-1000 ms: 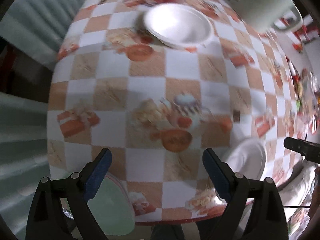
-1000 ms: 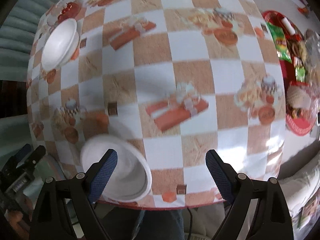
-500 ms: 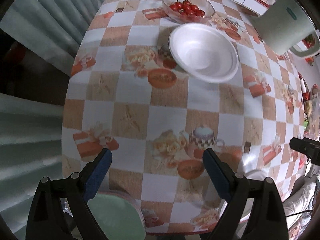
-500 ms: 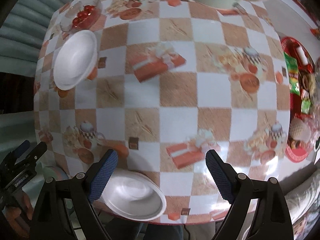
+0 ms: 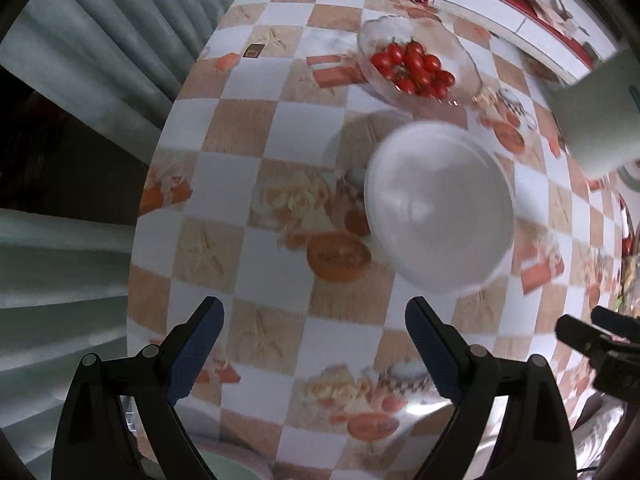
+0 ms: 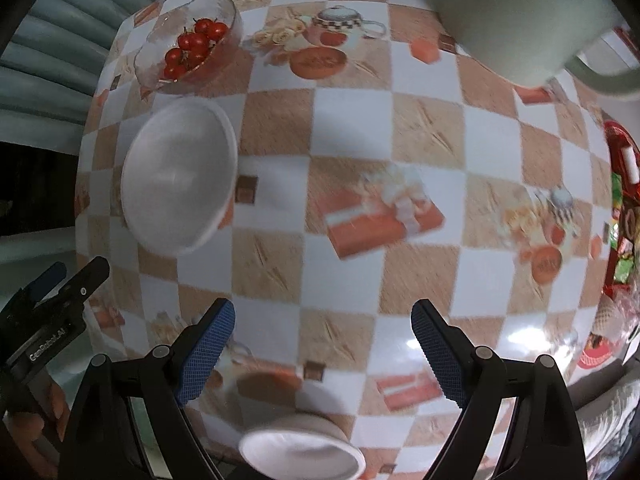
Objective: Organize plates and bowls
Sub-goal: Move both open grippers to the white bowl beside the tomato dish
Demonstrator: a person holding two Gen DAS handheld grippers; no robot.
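Note:
A white bowl (image 5: 440, 208) sits upright on the checked tablecloth, ahead of my left gripper (image 5: 316, 340) and slightly to its right. That gripper is open, with only cloth between its blue pads. In the right wrist view the same white bowl (image 6: 180, 176) lies to the upper left. A second white bowl (image 6: 300, 452) sits at the near table edge, below and between the fingers of my right gripper (image 6: 324, 344), which is open and empty. The left gripper (image 6: 56, 292) shows at the left edge, held by a hand.
A glass bowl of cherry tomatoes (image 5: 416, 68) stands just beyond the white bowl. A pale green jug (image 6: 532, 20) rises at the far right. A red tray of snacks (image 6: 624, 200) lies along the right edge. Corrugated wall runs close along the table's left side.
Both grippers have moved across the table toward its far end. The far white bowl and the tomato bowl are closer and larger; the near bowl has slid to the bottom of the right view.

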